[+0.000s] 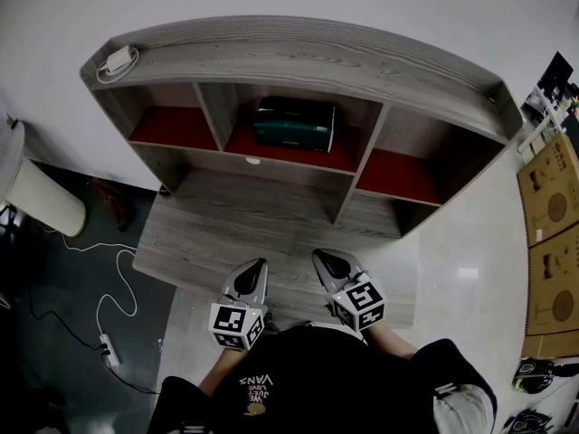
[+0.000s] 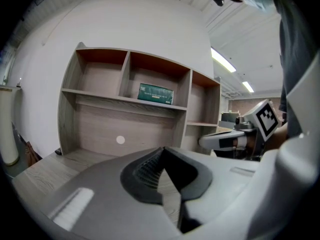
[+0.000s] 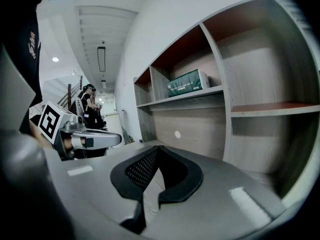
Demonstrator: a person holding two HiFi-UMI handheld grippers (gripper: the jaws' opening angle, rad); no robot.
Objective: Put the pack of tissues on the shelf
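The dark green pack of tissues (image 1: 294, 123) lies in the middle compartment of the wooden shelf (image 1: 298, 57), on its red-lined board; the same pack (image 2: 156, 93) (image 3: 188, 82) shows in both gripper views. My left gripper (image 1: 259, 265) and right gripper (image 1: 318, 256) hover side by side over the front of the desk top (image 1: 226, 224), well short of the shelf. Both are shut with nothing between the jaws. In the left gripper view the left gripper (image 2: 162, 149) points at the shelf, and the right gripper (image 3: 158, 148) does likewise.
A white charger (image 1: 118, 59) lies on the shelf's top left corner. The left (image 1: 174, 127) and right (image 1: 400, 174) compartments hold nothing. A white bin (image 1: 41, 197) and a cable with power strip (image 1: 109, 349) lie on the floor at left. Cardboard boxes (image 1: 552, 242) stand at right.
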